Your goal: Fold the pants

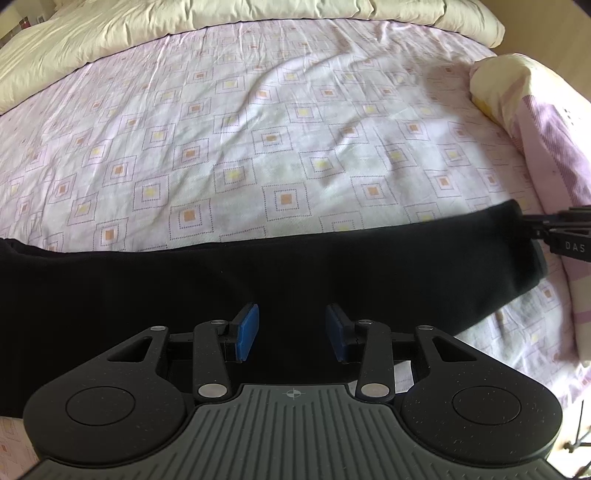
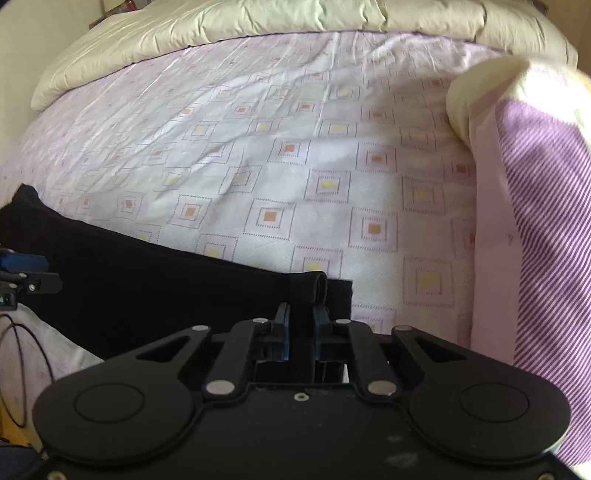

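Note:
Black pants [image 1: 258, 280] lie stretched across the near part of the bed as a long band, left to right. My left gripper [image 1: 291, 332] is open just above the middle of the pants, its blue pads [image 1: 246, 329] apart with nothing between them. My right gripper [image 2: 302, 325] is shut on the right end of the pants [image 2: 147, 291], pinching a fold of black cloth that sticks up between its fingers. It shows in the left wrist view [image 1: 532, 225] at the pants' right end. The left gripper shows in the right wrist view [image 2: 26, 275] at the far left.
The bed has a pink-white sheet [image 1: 258, 140] with square patterns. A cream duvet [image 1: 184, 22] is bunched along the far edge. A striped purple and cream pillow [image 2: 535, 192] lies at the right. A black cable [image 2: 18, 369] hangs at the left below the bed edge.

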A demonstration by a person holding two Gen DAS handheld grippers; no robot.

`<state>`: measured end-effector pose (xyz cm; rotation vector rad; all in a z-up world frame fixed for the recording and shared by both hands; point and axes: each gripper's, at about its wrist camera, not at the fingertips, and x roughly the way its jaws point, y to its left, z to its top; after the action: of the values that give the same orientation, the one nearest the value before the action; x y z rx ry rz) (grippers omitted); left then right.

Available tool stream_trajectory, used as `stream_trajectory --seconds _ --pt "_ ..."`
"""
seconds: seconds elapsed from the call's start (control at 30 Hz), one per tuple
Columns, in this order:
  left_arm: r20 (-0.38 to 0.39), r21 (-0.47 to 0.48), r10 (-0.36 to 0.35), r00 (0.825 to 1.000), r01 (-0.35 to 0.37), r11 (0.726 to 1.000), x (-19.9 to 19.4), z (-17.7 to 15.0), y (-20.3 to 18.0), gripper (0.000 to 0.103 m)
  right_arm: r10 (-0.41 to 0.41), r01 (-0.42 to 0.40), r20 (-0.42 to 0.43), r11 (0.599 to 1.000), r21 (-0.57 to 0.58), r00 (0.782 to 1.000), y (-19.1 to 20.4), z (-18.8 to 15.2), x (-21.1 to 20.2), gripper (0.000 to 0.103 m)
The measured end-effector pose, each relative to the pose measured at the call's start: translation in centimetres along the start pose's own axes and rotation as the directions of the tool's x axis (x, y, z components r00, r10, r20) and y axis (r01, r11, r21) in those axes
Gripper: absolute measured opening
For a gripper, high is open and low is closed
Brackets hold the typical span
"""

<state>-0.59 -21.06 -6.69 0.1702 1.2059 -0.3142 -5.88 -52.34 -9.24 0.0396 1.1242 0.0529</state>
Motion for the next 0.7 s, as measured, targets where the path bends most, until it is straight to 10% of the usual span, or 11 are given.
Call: stream_trajectory --seconds 0.23,0.7 --pt "-0.029 0.052 -0.017 0.999 0.018 0.998 1.7 0.7 -1.9 0.039 0.068 -0.067 0.003 0.975 0.211 0.998 -3.4 0.1 -0.2 0.039" --pt "-0.124 0.078 -0.034 0.992 0.044 0.996 5.1 -0.1 -2.2 0.040 0.365 -0.291 -0.095 0.851 0.436 0.926 -8.3 -2.6 3.9 0.048"
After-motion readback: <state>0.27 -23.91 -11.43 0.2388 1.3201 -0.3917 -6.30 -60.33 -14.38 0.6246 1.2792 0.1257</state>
